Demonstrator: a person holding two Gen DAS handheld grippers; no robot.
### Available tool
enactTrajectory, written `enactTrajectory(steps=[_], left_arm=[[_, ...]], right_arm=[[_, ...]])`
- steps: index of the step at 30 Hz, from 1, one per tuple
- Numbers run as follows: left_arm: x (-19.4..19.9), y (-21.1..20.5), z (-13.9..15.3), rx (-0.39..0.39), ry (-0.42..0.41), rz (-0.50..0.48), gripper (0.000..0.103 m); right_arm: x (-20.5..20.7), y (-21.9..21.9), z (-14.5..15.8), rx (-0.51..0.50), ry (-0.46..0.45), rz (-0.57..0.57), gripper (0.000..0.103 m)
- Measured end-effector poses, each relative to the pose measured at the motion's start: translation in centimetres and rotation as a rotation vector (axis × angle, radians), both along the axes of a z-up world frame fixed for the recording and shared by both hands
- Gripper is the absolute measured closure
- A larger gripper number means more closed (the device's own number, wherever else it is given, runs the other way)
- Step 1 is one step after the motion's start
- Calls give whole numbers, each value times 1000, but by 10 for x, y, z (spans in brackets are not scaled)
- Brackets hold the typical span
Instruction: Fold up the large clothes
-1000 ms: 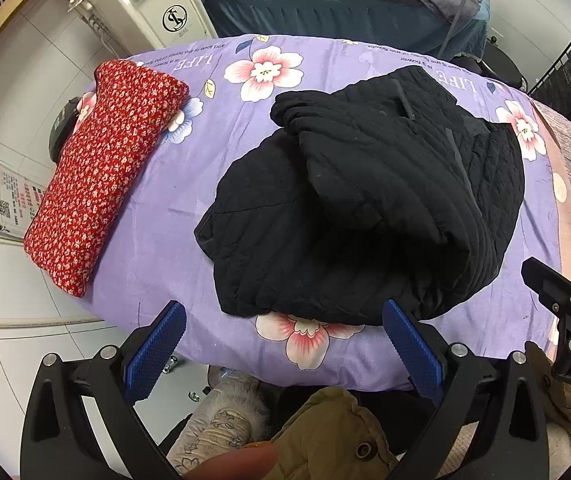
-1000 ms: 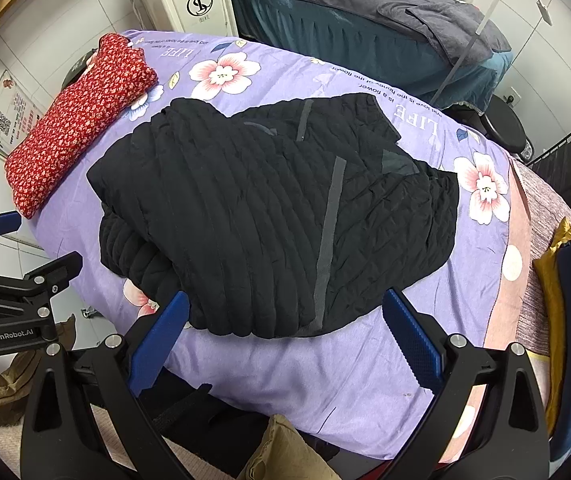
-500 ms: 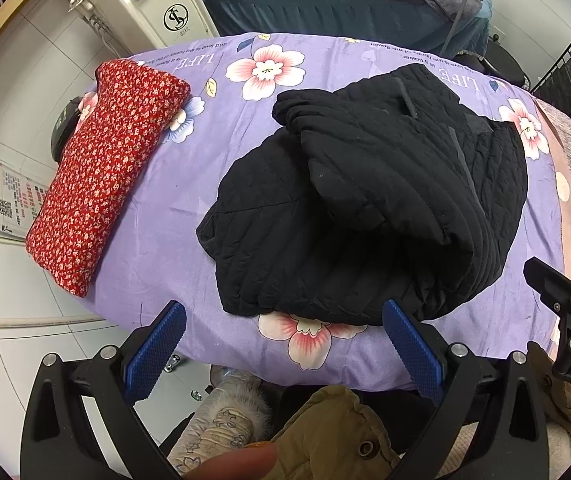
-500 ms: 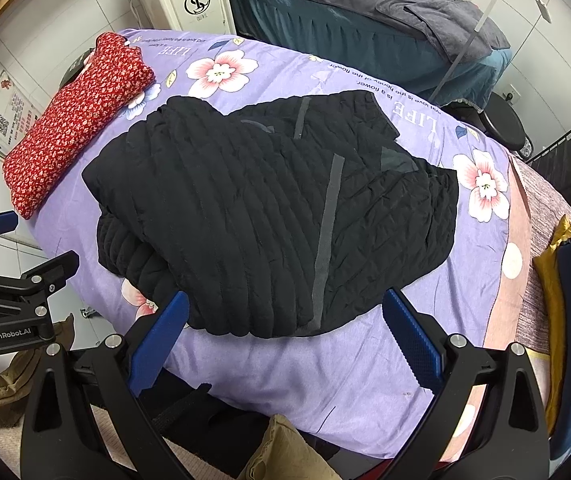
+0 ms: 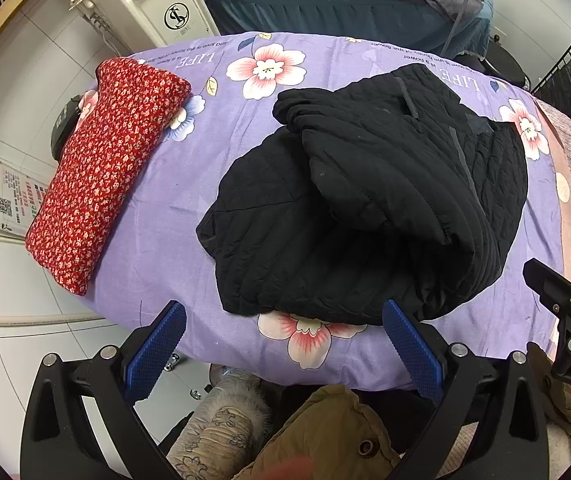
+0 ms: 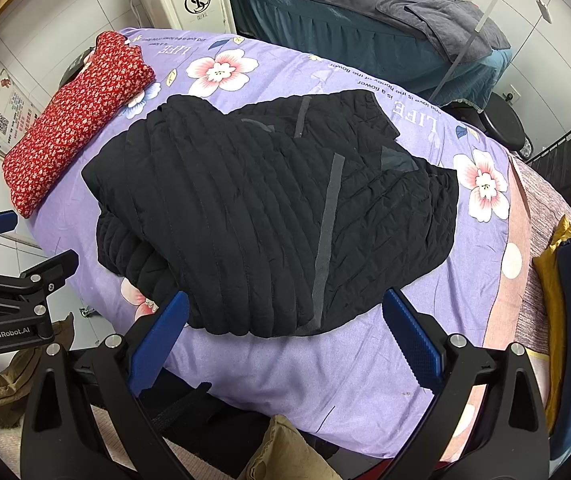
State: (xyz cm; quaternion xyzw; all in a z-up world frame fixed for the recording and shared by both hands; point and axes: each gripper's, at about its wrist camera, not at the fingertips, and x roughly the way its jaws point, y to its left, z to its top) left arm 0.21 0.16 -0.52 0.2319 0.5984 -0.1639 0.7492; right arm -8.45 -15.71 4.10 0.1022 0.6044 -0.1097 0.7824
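Observation:
A black quilted jacket [image 5: 365, 208] lies folded in a loose heap on the purple flowered bed sheet [image 5: 205, 152]; it also shows in the right wrist view [image 6: 261, 216]. My left gripper [image 5: 285, 344] is open and empty, held above the near edge of the bed, just short of the jacket's near hem. My right gripper [image 6: 285, 336] is open and empty over the near edge, its blue pads [image 6: 413, 340] framing the jacket's near fold. Each gripper shows at the edge of the other's view.
A folded red floral garment [image 5: 101, 180] lies at the left end of the bed. A white machine [image 5: 149, 4] and a dark blue bed [image 6: 365, 20] stand behind. Olive and fur-trimmed clothes [image 5: 317, 436] lie below the near edge; yellow and blue cloth [image 6: 565, 304] at right.
Both grippers have eased slightly toward the bed, so the jacket sits a little lower and nearer in both views. The jacket itself has not moved.

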Motion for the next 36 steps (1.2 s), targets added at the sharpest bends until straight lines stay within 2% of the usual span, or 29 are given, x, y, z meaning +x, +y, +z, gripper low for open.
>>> enactTrajectory(steps=[36], left_arm=[[2, 2, -1, -1, 16, 5, 6]], right_arm=[[-2, -1, 1, -3, -5, -5, 7]])
